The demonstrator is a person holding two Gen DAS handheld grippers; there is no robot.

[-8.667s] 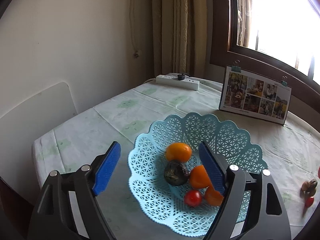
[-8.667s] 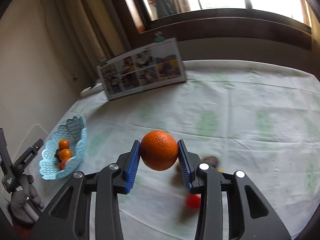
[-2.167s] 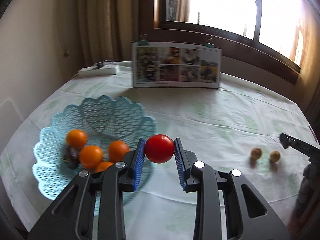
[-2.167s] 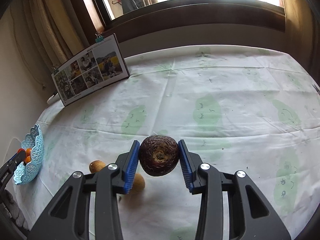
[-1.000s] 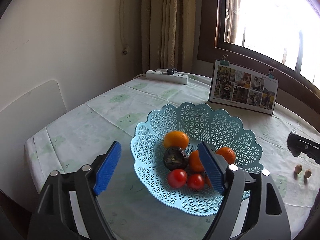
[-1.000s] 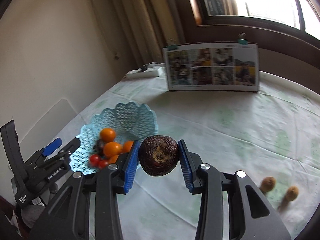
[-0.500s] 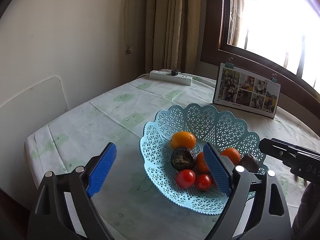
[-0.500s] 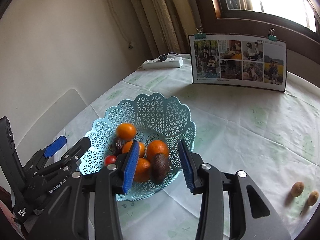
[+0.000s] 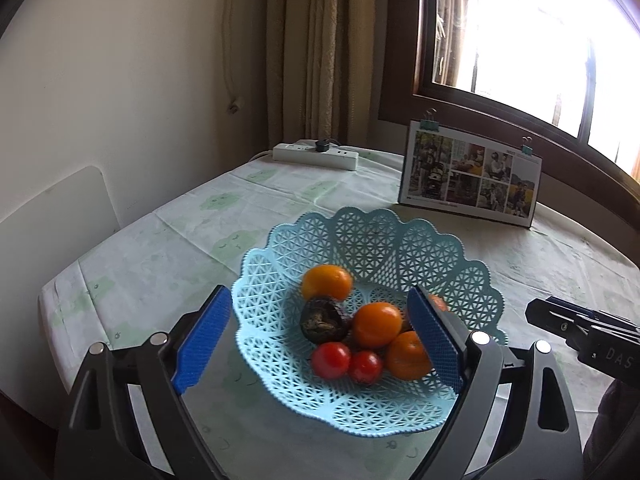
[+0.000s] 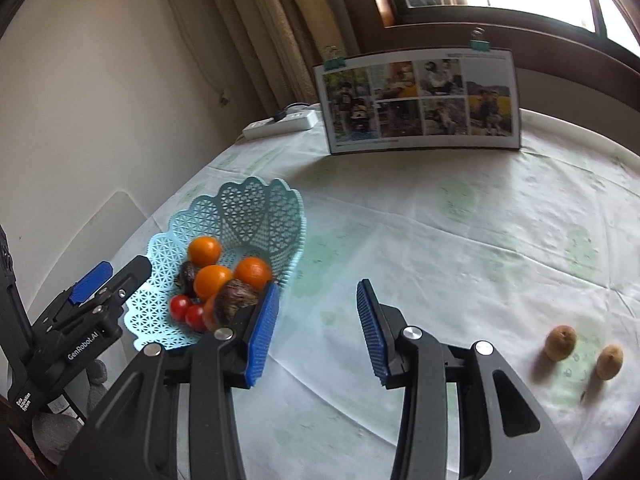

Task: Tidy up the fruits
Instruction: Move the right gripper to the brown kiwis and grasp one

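Right wrist view: the right hand-held gripper [image 10: 316, 328] is seen spread wide with nothing between its blue pads, held just beside the light blue lattice basket [image 10: 256, 208] on the surface [image 10: 460, 232]. Oranges [image 10: 205, 251], two red tomatoes [image 10: 180, 306] and two dark wrinkled fruits [image 10: 234, 300] are gathered inside the basket. Two small brown fruits [image 10: 561, 343] are left on the cloth, well apart from the basket. On the far side of the basket from this gripper, the left hand-held gripper [image 10: 108, 276] is held, also spread and empty; "GenRobot.AI" is printed on its body, with a smaller label too blurred to be read surely. Beyond the basket, a clipped photo board [image 10: 420, 100] is stood upright, with a white power strip [image 10: 280, 123] near it. From the left wrist view, the letters "DAS" are read on the right gripper's body.
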